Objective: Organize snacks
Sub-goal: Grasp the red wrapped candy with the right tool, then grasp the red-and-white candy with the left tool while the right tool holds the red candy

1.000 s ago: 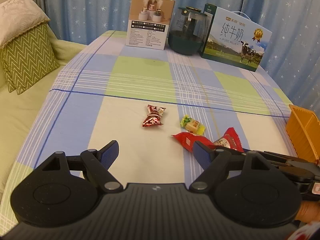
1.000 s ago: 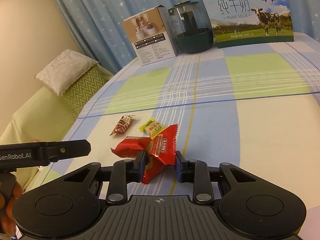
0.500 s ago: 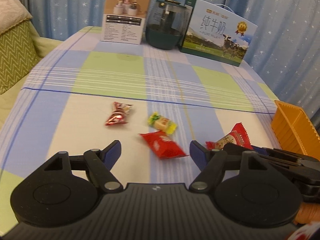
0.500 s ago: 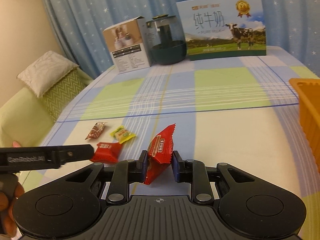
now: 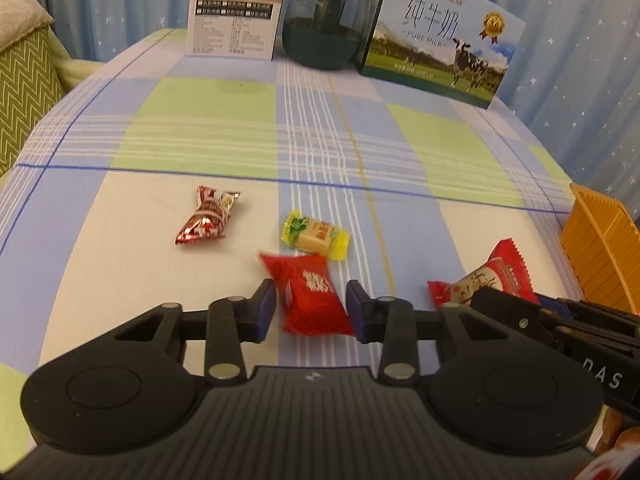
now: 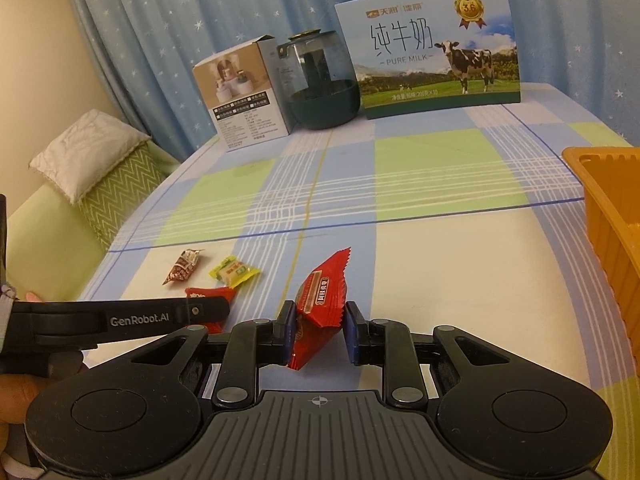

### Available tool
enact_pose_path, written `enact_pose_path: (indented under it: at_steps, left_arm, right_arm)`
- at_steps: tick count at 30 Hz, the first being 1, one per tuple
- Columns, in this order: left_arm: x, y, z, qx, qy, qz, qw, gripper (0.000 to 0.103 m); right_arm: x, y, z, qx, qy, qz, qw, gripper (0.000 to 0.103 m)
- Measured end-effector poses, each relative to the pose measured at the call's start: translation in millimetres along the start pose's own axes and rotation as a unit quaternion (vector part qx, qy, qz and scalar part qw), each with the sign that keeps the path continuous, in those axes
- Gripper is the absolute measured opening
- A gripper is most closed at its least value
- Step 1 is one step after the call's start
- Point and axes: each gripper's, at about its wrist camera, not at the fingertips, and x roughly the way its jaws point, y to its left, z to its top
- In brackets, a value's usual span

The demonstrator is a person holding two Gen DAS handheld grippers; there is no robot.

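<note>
Right gripper (image 6: 318,334) is pinching a red snack (image 6: 322,300); left gripper (image 5: 311,308), open, is straddling another packet (image 5: 310,300); two candies left of it are waiting, and I'm judging the orange bin (image 6: 608,216) the goal.

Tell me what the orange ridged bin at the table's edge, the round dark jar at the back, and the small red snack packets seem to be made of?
Orange ridged bin: probably moulded plastic, matte, with even ribbed walls. Round dark jar: likely tinted glass or clear plastic, since its insides show through and it glints. Red packet in the right gripper and red packet between the left gripper's fingers: thin glossy plastic film, crinkled, with serrated or sealed ends.
</note>
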Motion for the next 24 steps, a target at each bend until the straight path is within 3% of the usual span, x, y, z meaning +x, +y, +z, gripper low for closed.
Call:
enact_pose_path:
  at_steps: [9, 24]
  left_arm:
    - [-6, 1, -3, 0.017, 0.003, -0.003, 0.9999, 0.027]
    - [-32, -15, -23, 0.025, 0.001, -0.043, 0.9988, 0.024]
  right_arm:
    - [1, 1, 0, 0.000, 0.003, 0.001, 1.000, 0.025]
    - [-18, 0, -14, 0.009, 0.007, -0.002, 1.000, 0.024]
